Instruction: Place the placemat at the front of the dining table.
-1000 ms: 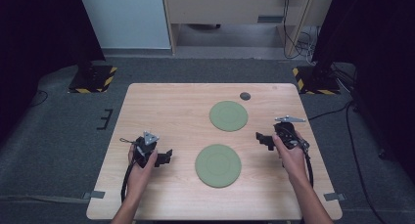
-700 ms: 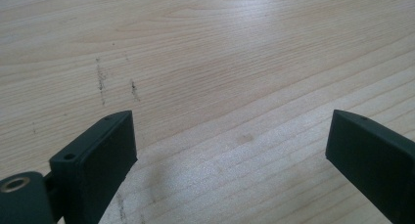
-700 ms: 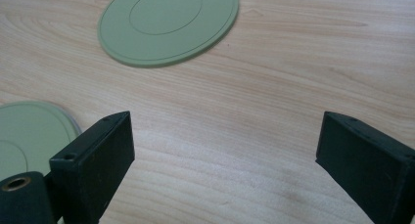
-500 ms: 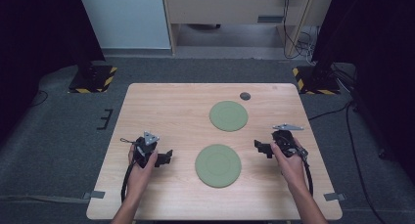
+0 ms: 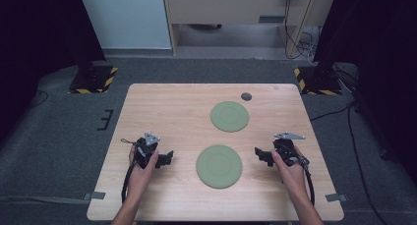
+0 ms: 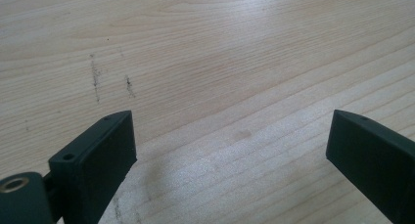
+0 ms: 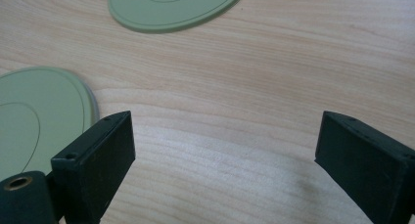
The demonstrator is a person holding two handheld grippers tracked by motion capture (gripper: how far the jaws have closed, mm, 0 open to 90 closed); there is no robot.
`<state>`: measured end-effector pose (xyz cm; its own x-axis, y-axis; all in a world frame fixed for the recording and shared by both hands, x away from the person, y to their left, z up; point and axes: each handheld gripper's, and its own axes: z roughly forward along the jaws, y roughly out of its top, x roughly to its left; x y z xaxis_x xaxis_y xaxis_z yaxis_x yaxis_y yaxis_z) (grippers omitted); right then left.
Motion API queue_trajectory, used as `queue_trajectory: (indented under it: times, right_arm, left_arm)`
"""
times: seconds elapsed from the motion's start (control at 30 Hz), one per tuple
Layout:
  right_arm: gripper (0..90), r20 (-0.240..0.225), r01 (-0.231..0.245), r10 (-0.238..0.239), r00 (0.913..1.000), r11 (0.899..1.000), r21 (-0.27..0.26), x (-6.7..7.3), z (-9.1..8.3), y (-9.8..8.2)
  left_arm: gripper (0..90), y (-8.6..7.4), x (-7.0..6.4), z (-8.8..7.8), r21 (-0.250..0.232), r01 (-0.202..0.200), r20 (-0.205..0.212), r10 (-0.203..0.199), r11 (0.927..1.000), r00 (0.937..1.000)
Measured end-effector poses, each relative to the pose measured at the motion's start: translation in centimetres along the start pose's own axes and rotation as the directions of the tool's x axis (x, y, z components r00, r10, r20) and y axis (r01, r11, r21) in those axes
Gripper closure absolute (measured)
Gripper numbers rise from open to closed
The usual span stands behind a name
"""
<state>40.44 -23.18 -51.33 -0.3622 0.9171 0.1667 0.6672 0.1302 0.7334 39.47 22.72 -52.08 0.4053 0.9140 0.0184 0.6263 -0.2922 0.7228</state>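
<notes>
Two flat round green discs lie on the wooden table (image 5: 167, 112): a far one (image 5: 229, 116) and a near one (image 5: 219, 166). My left gripper (image 5: 166, 159) rests left of the near disc and points toward it, open over bare wood (image 6: 230, 121). My right gripper (image 5: 259, 155) sits right of the near disc, also open with nothing between its jaws (image 7: 222, 119). In the right gripper view, the near disc's edge (image 7: 39, 121) lies just beyond the left jaw and the far disc (image 7: 171, 6) is at the top.
A small dark round object (image 5: 246, 96) lies near the table's far edge, behind the far disc. Faint dark scuffs (image 6: 95, 79) mark the wood ahead of the left gripper. Grey floor surrounds the table, with black-and-yellow stand bases (image 5: 93, 77) at the back corners.
My right gripper has moved toward the near edge of the table and slightly left, closer to the near disc. The left gripper has stayed put.
</notes>
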Motion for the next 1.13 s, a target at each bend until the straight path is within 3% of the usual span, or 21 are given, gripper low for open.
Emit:
queue_trajectory:
  times: [0.17, 0.43, 0.7, 0.83, 0.93, 1.0, 1.13]
  right_arm:
    - [7.6, 0.009, 0.010, -0.010, 0.9999, 1.000, 0.005, 0.3, 0.1, -0.2]
    - [9.4, 0.098, -0.015, 0.017, 0.9950, 1.000, -0.017, -0.6, 1.4, -0.4]
    - [8.9, 0.171, 0.014, -0.013, 0.9853, 1.000, -0.001, -0.7, 2.8, -0.7]
    - [8.0, 0.169, 0.015, -0.016, 0.9855, 1.000, 0.005, -0.8, 2.8, -0.7]
    - [5.9, 0.194, 0.045, -0.050, 0.9798, 0.999, 0.030, -1.0, 2.9, -0.7]
    - [0.6, 0.201, 0.034, -0.042, 0.9787, 0.999, 0.042, -1.2, 2.8, -0.8]
    - [0.3, 0.222, 0.017, -0.026, 0.9747, 0.999, 0.042, -1.2, 2.8, -0.8]
  left_arm:
    - [3.8, -0.1, 0.2, 0.1, 0.008, 0.006, -0.012, -0.006, 1.0000, 0.9999]
    - [3.2, -0.2, 0.4, 0.5, 0.030, 0.016, -0.029, -0.016, 0.9994, 0.9995]
    - [2.4, -0.8, 0.8, 1.3, 0.039, 0.045, -0.029, -0.044, 0.9982, 0.9986]
    - [1.4, -0.9, 0.9, 1.3, 0.029, 0.049, -0.029, -0.049, 0.9983, 0.9984]
    - [1.2, -0.9, 0.9, 1.4, 0.031, 0.049, -0.029, -0.049, 0.9983, 0.9984]
    - [0.6, -0.9, 0.9, 1.4, 0.032, 0.048, -0.024, -0.048, 0.9983, 0.9986]
    - [0.4, -0.9, 0.9, 1.4, 0.032, 0.054, -0.031, -0.054, 0.9980, 0.9981]
